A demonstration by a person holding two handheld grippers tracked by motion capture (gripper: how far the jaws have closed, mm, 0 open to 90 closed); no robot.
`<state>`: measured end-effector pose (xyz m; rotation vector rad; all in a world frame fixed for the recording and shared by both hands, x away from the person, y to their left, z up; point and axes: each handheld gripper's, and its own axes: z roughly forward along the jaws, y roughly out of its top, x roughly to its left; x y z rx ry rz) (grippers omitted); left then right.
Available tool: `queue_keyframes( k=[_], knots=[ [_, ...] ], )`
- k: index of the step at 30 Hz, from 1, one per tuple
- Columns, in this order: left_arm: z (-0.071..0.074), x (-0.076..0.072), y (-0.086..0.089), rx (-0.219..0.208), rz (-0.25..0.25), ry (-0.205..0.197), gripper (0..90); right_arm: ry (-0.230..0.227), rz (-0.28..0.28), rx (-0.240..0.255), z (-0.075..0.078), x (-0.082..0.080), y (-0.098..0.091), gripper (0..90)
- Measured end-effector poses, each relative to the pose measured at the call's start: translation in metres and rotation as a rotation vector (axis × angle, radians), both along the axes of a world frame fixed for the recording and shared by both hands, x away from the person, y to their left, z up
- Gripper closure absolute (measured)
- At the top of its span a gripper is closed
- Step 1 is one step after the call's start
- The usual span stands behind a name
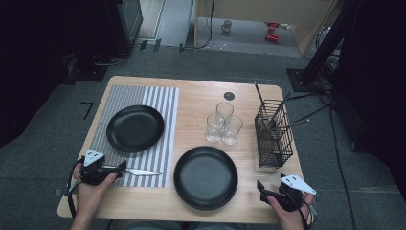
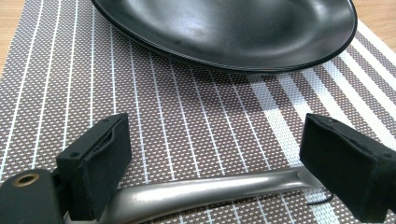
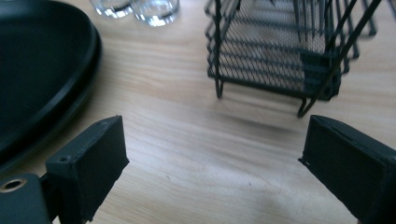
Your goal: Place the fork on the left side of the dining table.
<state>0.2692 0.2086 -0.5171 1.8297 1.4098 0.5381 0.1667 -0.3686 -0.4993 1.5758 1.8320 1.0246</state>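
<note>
Knife (image 1: 143, 171) lies flat on the striped placemat (image 1: 158, 103), just in front of the black plate (image 1: 135, 128) there, blade pointing toward a second black plate (image 1: 206, 177) on the bare tabletop (image 1: 191, 103). Behind that plate stand three glasses (image 1: 223, 123) and a wire cutlery basket (image 1: 274, 135). The left gripper (image 1: 120, 166) straddles the knife's handle, jaws spread wide, pads clear of it. The right gripper (image 1: 261, 186) hovers wide open, holding nothing.

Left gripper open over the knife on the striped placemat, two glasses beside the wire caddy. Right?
Not quite: three glasses stand beside the wire caddy, as the high view shows. The left gripper is open over the knife on the striped placemat.
</note>
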Motion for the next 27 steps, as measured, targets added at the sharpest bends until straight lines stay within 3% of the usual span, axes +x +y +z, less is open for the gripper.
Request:
queue_keyframes(
  k=[5,15,20,27],
  knots=[
    [0.000,0.000,-0.004,0.038,-0.003,0.005,9.6,-0.029,0.019,-0.017,0.016,-0.004,0.006,6.2],
    [0.000,0.001,-0.003,0.035,0.002,0.011,9.9,-0.123,0.027,-0.017,0.058,-0.006,0.014,11.6],
    [-0.001,0.001,-0.003,0.031,0.001,0.014,10.0,-0.168,0.023,-0.007,0.075,-0.002,0.016,14.2],
    [-0.001,0.001,-0.003,0.030,0.001,0.020,10.0,-0.208,0.027,-0.029,0.091,0.013,0.022,18.9]
  ],
)
